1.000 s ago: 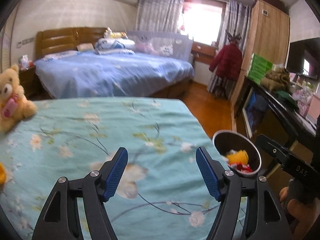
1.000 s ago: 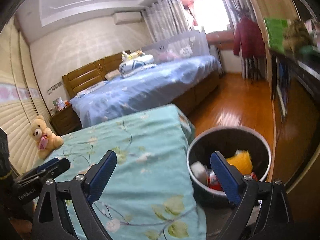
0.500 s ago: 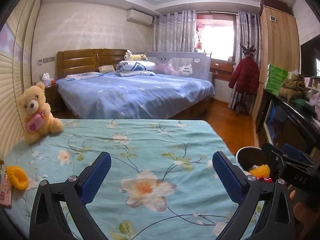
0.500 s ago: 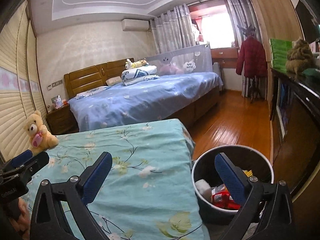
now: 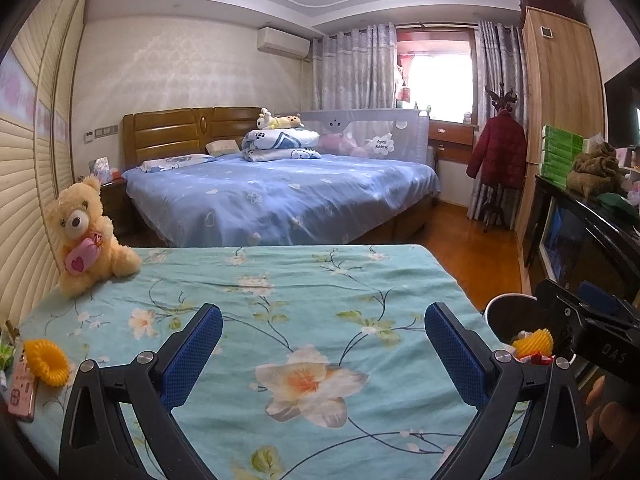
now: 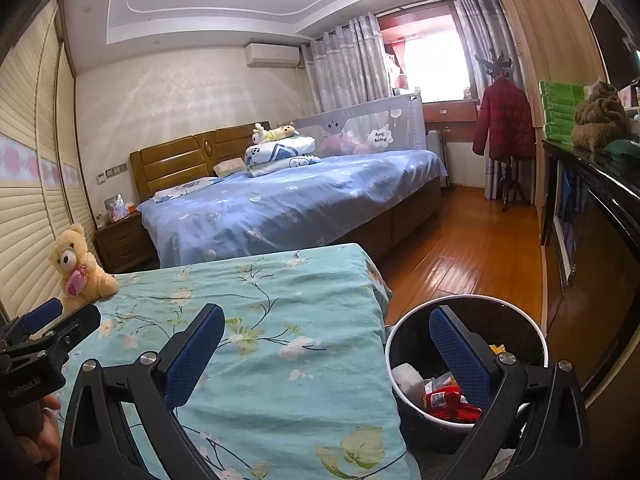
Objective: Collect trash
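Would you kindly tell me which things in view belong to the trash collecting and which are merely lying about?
Part of the job:
- round dark trash bin with white rim, wrappers inside
- yellow ribbed foam ring on the floral sheet
- open left claw

Just lying about:
- tan plush teddy bear
- pink phone
- red padded coat

Open bedspread [image 5: 320, 300]; teddy bear [image 5: 86, 236] far left.
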`<control>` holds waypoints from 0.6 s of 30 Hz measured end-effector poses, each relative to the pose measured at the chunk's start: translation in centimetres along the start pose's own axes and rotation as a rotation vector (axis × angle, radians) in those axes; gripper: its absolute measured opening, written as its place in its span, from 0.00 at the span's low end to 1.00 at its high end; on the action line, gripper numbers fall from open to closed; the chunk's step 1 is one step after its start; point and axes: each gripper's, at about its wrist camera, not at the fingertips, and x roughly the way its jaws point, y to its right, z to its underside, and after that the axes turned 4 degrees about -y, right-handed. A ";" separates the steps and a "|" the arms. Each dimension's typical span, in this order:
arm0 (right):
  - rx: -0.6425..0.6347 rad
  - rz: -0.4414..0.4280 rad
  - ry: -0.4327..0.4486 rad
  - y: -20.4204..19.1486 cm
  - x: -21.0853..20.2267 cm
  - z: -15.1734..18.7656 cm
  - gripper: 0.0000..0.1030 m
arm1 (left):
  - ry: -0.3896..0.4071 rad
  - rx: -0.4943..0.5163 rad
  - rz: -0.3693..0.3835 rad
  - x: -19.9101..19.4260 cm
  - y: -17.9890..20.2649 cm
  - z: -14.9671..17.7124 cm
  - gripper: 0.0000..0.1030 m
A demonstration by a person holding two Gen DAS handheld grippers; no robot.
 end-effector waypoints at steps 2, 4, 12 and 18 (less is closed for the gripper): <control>-0.004 0.005 0.004 -0.1 -0.1 0.0 1.00 | -0.001 -0.001 0.002 0.2 -0.2 -0.1 0.99; -0.003 0.004 0.003 -0.1 -0.1 0.1 1.00 | 0.000 0.001 0.000 0.1 -0.2 -0.1 0.99; 0.002 0.004 0.009 0.0 -0.4 0.0 1.00 | 0.013 0.007 0.000 0.1 -0.3 0.1 0.99; 0.009 0.001 0.008 0.0 -0.5 -0.1 1.00 | 0.022 0.006 -0.004 -0.1 -0.4 0.3 0.99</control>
